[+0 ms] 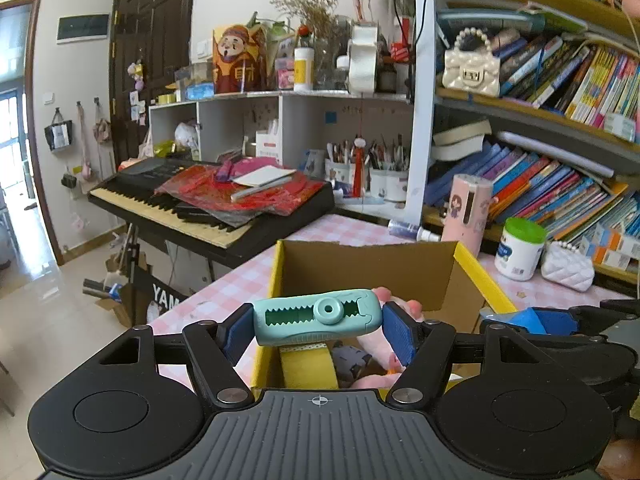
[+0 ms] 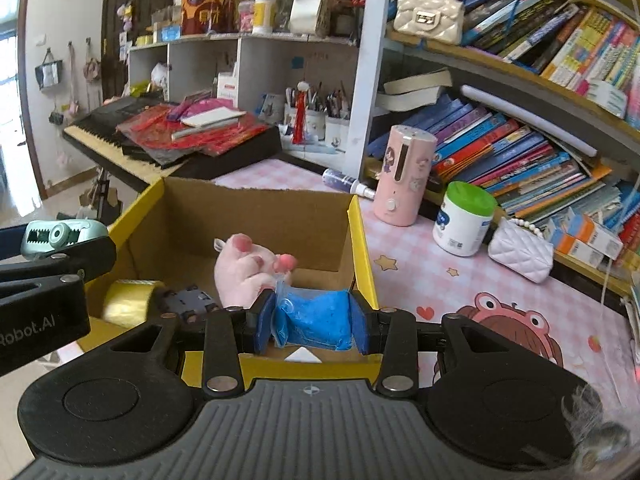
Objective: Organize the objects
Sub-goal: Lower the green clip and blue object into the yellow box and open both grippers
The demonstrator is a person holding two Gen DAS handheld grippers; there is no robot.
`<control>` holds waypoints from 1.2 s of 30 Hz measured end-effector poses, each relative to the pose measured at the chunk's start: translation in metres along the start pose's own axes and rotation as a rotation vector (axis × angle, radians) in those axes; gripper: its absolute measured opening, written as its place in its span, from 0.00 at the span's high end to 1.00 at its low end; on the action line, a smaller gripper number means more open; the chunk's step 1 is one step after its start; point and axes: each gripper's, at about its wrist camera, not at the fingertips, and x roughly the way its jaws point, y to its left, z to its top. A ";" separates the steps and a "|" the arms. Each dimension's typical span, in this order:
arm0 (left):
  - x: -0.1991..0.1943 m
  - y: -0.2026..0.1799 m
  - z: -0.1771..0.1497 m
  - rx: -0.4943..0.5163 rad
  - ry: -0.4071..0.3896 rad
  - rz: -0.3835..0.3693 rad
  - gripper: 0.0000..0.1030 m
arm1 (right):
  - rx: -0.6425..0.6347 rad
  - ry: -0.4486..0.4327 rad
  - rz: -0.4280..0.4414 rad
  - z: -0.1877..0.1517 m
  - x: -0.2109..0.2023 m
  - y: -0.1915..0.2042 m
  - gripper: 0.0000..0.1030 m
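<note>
My left gripper (image 1: 318,326) is shut on a teal plastic tape dispenser (image 1: 316,316), held crosswise above the near edge of an open yellow cardboard box (image 1: 480,276). The same dispenser (image 2: 60,236) shows at the left edge of the right wrist view. My right gripper (image 2: 312,324) is shut on a blue lump in a clear plastic bag (image 2: 314,320), over the box's near wall (image 2: 320,364). Inside the box lie a pink plush toy (image 2: 248,264), a roll of gold tape (image 2: 128,300) and a small dark toy car (image 2: 186,302).
On the pink checked tablecloth (image 2: 420,280) right of the box stand a pink cylinder device (image 2: 402,176), a white jar with a green lid (image 2: 464,220) and a white quilted purse (image 2: 520,246). Bookshelves (image 2: 520,120) rise behind; a keyboard (image 2: 120,148) with red bags sits left.
</note>
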 end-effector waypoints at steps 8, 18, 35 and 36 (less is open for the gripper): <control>0.031 -0.011 -0.002 0.033 0.048 0.028 0.34 | -0.074 0.062 0.040 -0.001 0.037 -0.001 0.64; 0.054 -0.019 -0.008 0.051 0.104 0.045 0.33 | -0.134 0.113 0.088 -0.001 0.069 0.001 0.64; 0.066 -0.015 -0.016 0.036 0.149 0.075 0.33 | -0.165 0.153 0.138 0.003 0.086 0.002 0.64; 0.067 -0.014 -0.016 0.036 0.148 0.075 0.33 | -0.166 0.154 0.139 0.003 0.086 0.002 0.64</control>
